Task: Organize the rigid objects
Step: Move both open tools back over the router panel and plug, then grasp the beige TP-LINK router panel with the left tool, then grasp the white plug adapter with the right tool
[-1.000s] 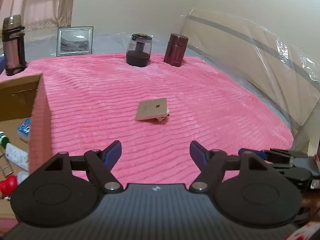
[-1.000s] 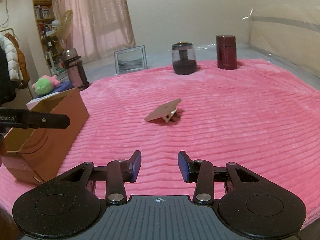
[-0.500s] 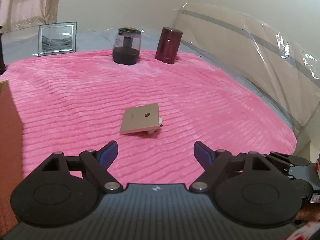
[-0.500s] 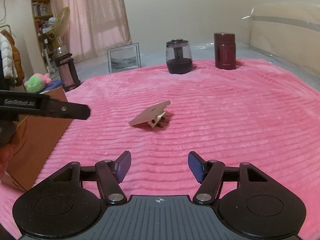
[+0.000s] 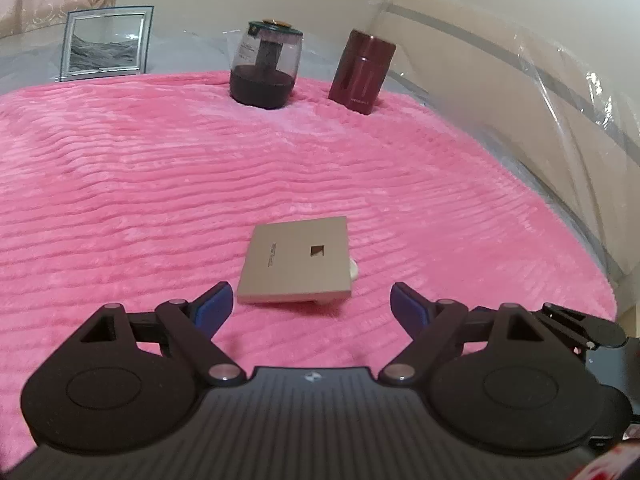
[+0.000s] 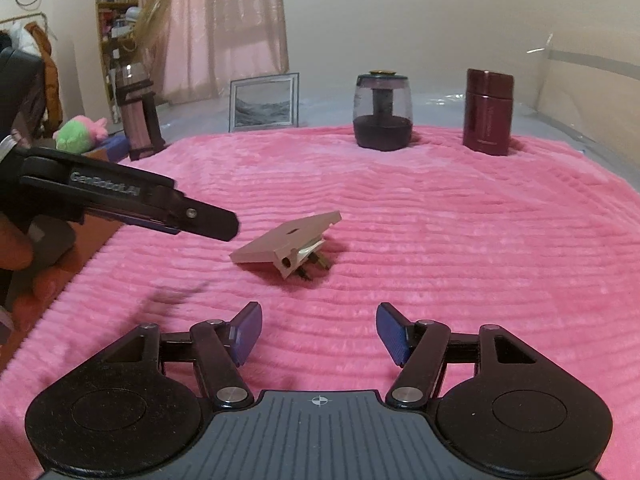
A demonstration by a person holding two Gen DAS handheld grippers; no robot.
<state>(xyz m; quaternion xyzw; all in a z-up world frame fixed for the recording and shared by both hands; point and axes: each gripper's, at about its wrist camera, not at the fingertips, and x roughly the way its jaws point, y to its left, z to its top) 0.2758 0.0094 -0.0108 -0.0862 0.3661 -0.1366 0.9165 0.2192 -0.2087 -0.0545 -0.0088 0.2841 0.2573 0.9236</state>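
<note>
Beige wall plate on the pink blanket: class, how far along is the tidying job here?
Done: nothing shows as finished; the glass jar, maroon flask and picture frame stand at the far edge. In hand: nothing yet; both tools, left and right, have just been opening, empty, near the beige wall plate. Left: gripping and placing it.

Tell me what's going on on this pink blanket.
A person holds a gripper in each hand, tidying rigid objects. Both point at a beige wall plate lying tilted on the pink blanket. The left gripper is just short of the plate, open, having just widened; the right gripper is open too, farther back. Neither touches it yet. A glass jar, a red flask and a photo frame stand behind.
</note>
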